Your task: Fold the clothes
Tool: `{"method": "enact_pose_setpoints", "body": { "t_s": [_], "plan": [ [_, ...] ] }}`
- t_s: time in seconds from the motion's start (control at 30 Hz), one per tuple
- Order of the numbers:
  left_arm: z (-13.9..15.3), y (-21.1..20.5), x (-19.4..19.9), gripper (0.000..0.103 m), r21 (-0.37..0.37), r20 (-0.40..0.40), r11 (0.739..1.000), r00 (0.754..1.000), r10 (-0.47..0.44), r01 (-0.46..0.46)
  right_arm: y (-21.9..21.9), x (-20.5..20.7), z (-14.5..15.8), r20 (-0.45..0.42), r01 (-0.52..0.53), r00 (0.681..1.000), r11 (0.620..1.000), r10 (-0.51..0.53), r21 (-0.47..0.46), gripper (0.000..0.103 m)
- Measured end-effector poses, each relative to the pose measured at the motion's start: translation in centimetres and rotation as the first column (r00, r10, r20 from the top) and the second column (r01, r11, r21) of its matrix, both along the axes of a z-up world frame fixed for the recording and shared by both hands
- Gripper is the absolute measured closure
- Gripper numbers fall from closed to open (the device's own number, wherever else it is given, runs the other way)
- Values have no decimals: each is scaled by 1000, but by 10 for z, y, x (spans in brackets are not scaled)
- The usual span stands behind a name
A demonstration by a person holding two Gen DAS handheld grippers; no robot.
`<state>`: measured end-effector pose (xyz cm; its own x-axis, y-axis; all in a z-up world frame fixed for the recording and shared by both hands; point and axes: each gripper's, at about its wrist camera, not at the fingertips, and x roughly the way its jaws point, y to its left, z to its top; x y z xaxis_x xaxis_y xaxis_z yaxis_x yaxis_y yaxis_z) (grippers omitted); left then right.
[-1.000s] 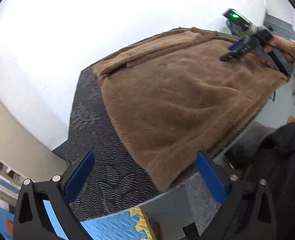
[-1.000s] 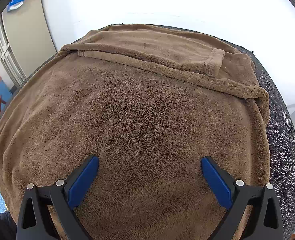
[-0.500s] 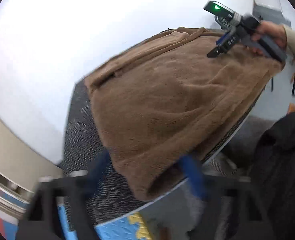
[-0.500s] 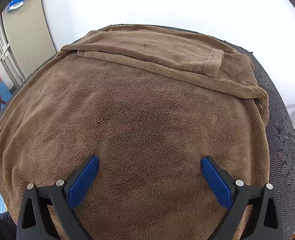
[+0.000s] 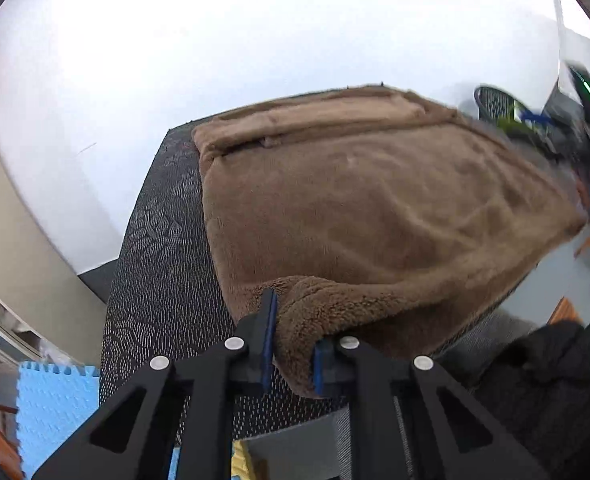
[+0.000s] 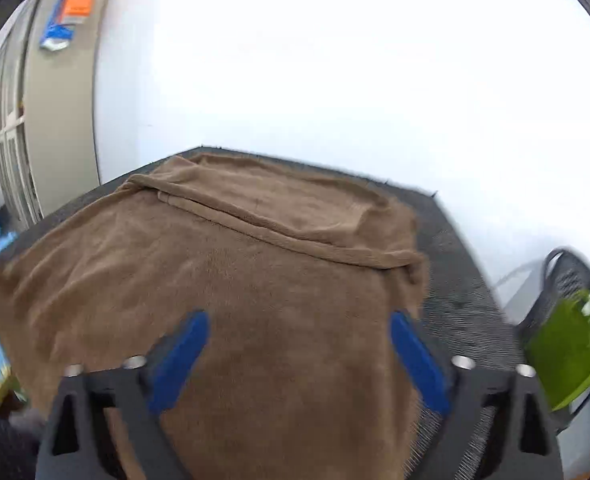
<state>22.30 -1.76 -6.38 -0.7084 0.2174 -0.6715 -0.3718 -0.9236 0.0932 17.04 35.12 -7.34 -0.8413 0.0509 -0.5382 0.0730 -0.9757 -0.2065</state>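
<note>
Jaws of left gripper [image 5: 293, 344] pinch garment [image 5: 375, 208] corner — right gripper [image 6: 299, 344] spread wide.

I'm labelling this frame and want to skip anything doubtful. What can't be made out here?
- Right gripper in the left wrist view: motion blur smears it, so its state is unreadable there.
- Garment near edge, right wrist view: cut off by the frame bottom and the gripper body.
- What kind of garment: folds hide its shape.
- Fabric between the left gripper pads: layer count hidden by the bunching.
- Table underside: out of view.
</note>
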Motion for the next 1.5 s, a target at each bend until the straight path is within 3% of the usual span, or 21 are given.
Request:
{"method": "enact_pose_setpoints", "body": {
  "t_s": [0.23, 0.4, 0.63, 0.77, 0.83, 0.87, 1.03, 1.17, 1.3, 1.4, 1.5],
  "plan": [
    [18, -4, -3, 86, 70, -22, 998, 1000, 12, -11, -47, 73, -27, 65, -180, 983, 977, 173, 115, 23],
    [26, -3, -3, 86, 78, -35, 997, 999, 9, -7, -52, 71, -41, 94, -147, 987, 973, 132, 175, 40],
    [28, -4, -6, 86, 80, -27, 997, 999, 25, -23, -56, 83, -46, 122, -214, 974, 958, 193, 189, 41],
    [32, -4, -3, 85, 80, -37, 996, 999, 29, -26, -52, 80, -57, 113, -132, 988, 956, 105, 260, 41],
    [33, -4, -1, 85, 71, -41, 997, 999, 32, -29, -38, 78, -54, 93, -38, 996, 968, 15, 250, 55],
    [33, -5, -1, 84, 72, -40, 997, 999, 33, -30, -29, 76, -52, 87, 10, 996, 970, -32, 242, 55],
    [29, -7, -3, 82, 70, -20, 997, 999, 36, -34, 12, 77, -59, 111, 181, 972, 960, -209, 215, 58],
    [21, 3, 2, 82, -31, -23, 999, 1000, 18, -19, 1, 80, -59, 88, 154, 980, 961, -178, 229, 89],
    [12, 5, 6, 82, -84, -3, 996, 1000, 13, -14, -8, 75, -60, 68, 121, 987, 952, -145, 280, 92],
    [8, -3, 5, 80, -81, 17, 996, 999, 39, -37, 4, 67, -55, 80, 135, 984, 963, -157, 233, 93],
    [13, -8, 2, 70, -69, 6, 996, 999, 50, -50, 14, 63, -37, 54, 147, 986, 973, -159, 180, 93]
  ]
}}
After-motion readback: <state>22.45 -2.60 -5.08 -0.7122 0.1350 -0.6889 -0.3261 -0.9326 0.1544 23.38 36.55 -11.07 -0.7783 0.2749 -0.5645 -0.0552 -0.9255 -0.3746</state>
